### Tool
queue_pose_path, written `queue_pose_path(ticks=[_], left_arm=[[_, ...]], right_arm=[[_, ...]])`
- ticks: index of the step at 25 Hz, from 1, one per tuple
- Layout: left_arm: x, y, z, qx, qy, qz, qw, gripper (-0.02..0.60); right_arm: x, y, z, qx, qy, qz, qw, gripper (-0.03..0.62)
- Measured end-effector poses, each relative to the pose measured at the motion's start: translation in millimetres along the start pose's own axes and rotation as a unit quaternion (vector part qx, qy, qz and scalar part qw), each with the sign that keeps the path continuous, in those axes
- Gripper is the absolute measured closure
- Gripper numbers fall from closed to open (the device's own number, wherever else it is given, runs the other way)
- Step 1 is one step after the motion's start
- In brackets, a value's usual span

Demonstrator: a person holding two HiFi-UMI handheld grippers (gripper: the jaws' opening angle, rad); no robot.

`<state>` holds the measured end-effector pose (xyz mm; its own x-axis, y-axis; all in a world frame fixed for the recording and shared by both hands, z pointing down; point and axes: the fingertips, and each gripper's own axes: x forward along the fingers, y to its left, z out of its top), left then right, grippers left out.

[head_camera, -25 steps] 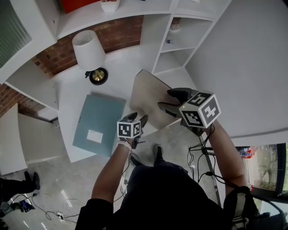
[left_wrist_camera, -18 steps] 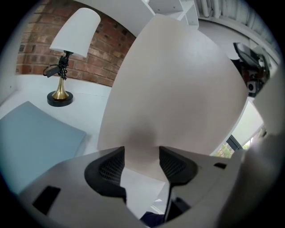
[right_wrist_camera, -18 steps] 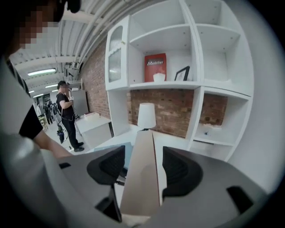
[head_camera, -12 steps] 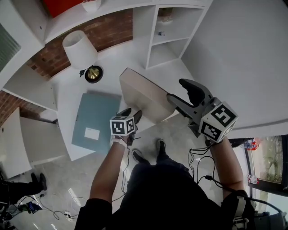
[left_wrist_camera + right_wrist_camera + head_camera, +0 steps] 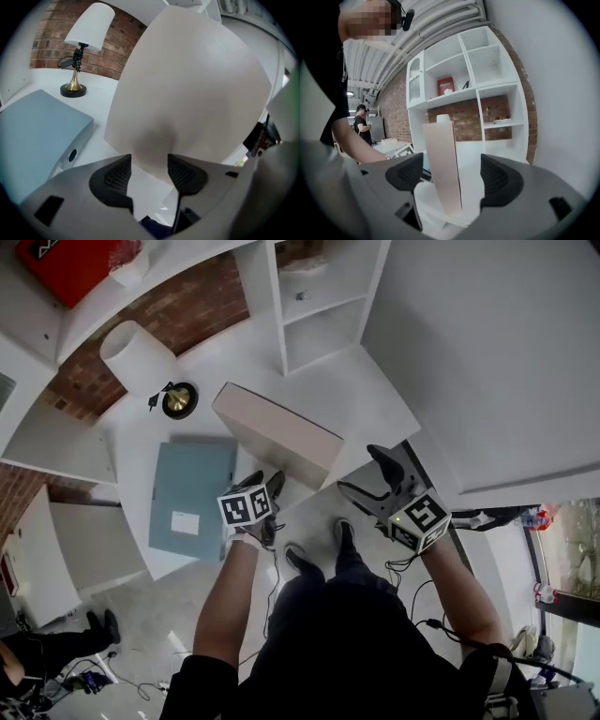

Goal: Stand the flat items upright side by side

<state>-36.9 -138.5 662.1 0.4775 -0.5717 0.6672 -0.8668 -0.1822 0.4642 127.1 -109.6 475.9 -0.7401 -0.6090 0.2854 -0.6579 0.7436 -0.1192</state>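
**Beige folder up on edge, blue one flat**

The beige folder (image 5: 277, 432) is stood upright on the white tabletop (image 5: 328, 390), near its front edge. Its lower near corner is clamped between the jaws of the left gripper (image 5: 265, 486), which are set fairly wide on it. The right gripper (image 5: 361, 472) is held off the tabletop's edge. Its jaws have just been opening and are spread wide, with the folder seen edge-on beyond them, untouched. The blue folder (image 5: 192, 488) is laid flat beside it, near the lamp (image 5: 136, 357).
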Motion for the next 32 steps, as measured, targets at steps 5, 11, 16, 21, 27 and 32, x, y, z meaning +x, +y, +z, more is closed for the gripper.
queue_pose_path(ticks=[5,11,16,21,27,32], left_arm=[[-12.3,-5.7,-5.8,-0.008,0.003,0.000,1.0000,0.342],[-36.7,-0.9,1.9,-0.014,-0.011,0.001,0.9998,0.342],[-53.1,4.2,7.4,-0.026,-0.033,0.006,0.9991,0.342],[-60.9,6.4,9.7,-0.041,-0.049,-0.004,0.9979,0.342],[-74.5,10.4,12.4,-0.042,-0.054,-0.012,0.9976,0.342],[-93.9,9.4,24.8,-0.036,-0.071,-0.032,0.9964,0.342]], right_arm=[[29.1,7.4,-37.8,-0.032,0.030,0.007,0.999,0.197],[57.1,6.9,-54.3,-0.034,0.058,0.007,0.998,0.187],[72.6,9.9,-59.2,-0.052,0.070,0.005,0.996,0.197],[78.2,13.1,-56.9,-0.060,0.070,-0.012,0.996,0.312],[87.5,1.4,-52.6,-0.048,0.079,-0.071,0.993,0.315],[101.5,-14.3,-42.1,-0.029,0.089,-0.124,0.988,0.315]])
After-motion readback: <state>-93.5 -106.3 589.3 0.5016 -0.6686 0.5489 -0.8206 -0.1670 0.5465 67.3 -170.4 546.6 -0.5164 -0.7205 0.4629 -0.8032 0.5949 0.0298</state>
